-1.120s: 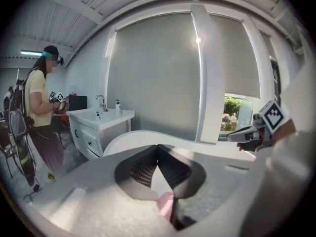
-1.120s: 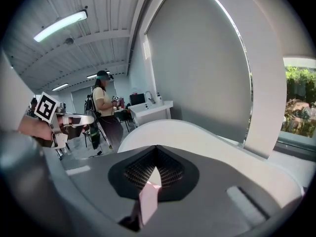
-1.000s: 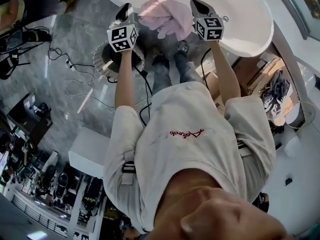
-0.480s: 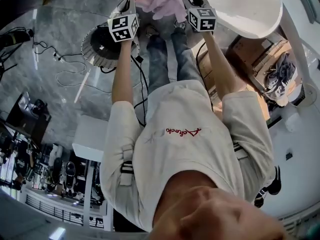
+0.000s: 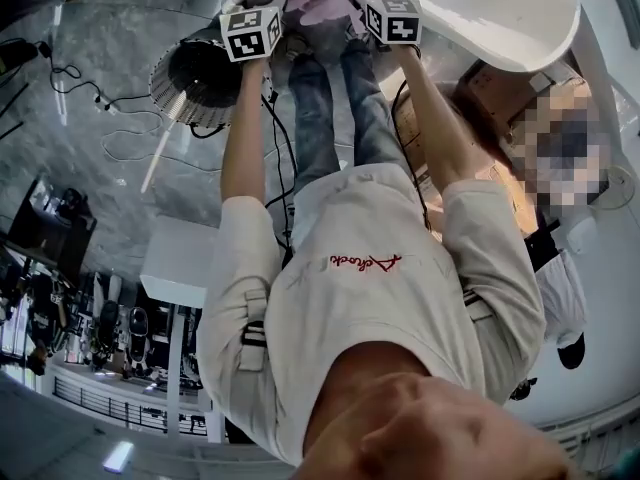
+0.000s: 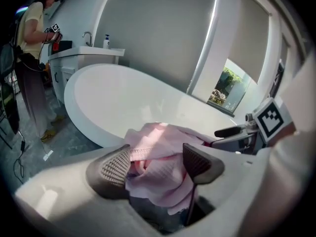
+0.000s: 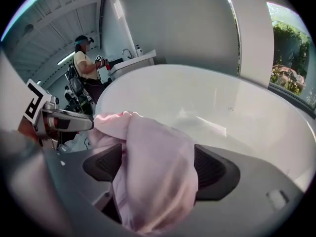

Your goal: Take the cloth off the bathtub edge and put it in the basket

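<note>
Crumpled pink cloth (image 6: pixel 150 138), between opening jaws of left hand-held gripper (image 6: pixel 156 163), right hand-held gripper (image 7: pixel 158 168) alike

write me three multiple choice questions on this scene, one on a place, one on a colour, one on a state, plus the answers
1. Where is the basket?
A. on the floor, left of the person
B. inside the bathtub
C. on the sink counter

2. What colour is the cloth?
A. blue
B. green
C. pink

3. How does the cloth lie?
A. spread flat
B. bunched up in folds
C. rolled into a tight tube

Answers:
1 A, the head view shows it standing on the grey floor at the person's left side.
2 C, both gripper views show it pale pink.
3 B, it sits in a loose, crumpled heap.
</note>
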`<state>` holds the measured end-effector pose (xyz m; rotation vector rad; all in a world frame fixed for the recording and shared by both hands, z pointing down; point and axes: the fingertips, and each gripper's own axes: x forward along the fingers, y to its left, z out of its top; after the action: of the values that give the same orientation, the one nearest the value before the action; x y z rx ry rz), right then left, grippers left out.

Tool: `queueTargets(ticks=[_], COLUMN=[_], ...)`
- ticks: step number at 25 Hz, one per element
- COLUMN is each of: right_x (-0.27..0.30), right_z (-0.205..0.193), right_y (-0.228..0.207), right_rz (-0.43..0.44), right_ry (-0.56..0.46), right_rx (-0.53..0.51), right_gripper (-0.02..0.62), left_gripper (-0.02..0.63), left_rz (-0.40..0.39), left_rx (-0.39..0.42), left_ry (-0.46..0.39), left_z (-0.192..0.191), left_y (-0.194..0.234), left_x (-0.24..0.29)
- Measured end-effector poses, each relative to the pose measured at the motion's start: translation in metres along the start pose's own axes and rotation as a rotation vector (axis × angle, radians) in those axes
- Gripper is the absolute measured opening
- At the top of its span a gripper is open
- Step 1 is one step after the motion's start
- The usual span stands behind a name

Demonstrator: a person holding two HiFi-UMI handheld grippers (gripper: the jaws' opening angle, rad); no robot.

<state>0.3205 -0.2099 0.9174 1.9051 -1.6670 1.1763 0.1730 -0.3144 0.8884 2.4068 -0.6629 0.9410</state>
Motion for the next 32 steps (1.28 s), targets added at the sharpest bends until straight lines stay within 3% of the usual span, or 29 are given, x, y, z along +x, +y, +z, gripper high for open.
queueTargets(ticks=[7,10,14,18,23,32], right_x=[0.022,0.027,0.027,0.021,0.014,-0.026], right_z=[-0.011,-0.012,-0.014,-0.010,0.000,0.059], right_y=[-0.003,0.001,0.011,0.018,0.023,0.037], right_rz=[0.036,0.080,0.133,0.116,0.123,0.125], right_ry=[0.045,0.065,0.087,0.097,0.084,-0.058], right_rx=[0.020,0.040,0.035,-0.052,-0.054,-0.079], right_gripper=[0.466,0.427,0.311,0.100,0.078,0.075], left_gripper=[0.350,0.338,0.261,0.198,0.155,0.140], left_rz=[0.064,0.095,0.092,0.062,0.035,0.035], left_rx=[0.008,0.007,-0.009,-0.051,-0.039,-0.002], left_ry=[0.044,0.040,0.040,0.064,0.073,-0.065], left_z=[-0.018,-0.018,-0.021,-0.021,-0.012,0.050], left_y=[0.007,0.009,0.004,-0.002,-0.001,-0.020], left_x=[0.021,0.023,0.023,0.024,0.018,-0.013])
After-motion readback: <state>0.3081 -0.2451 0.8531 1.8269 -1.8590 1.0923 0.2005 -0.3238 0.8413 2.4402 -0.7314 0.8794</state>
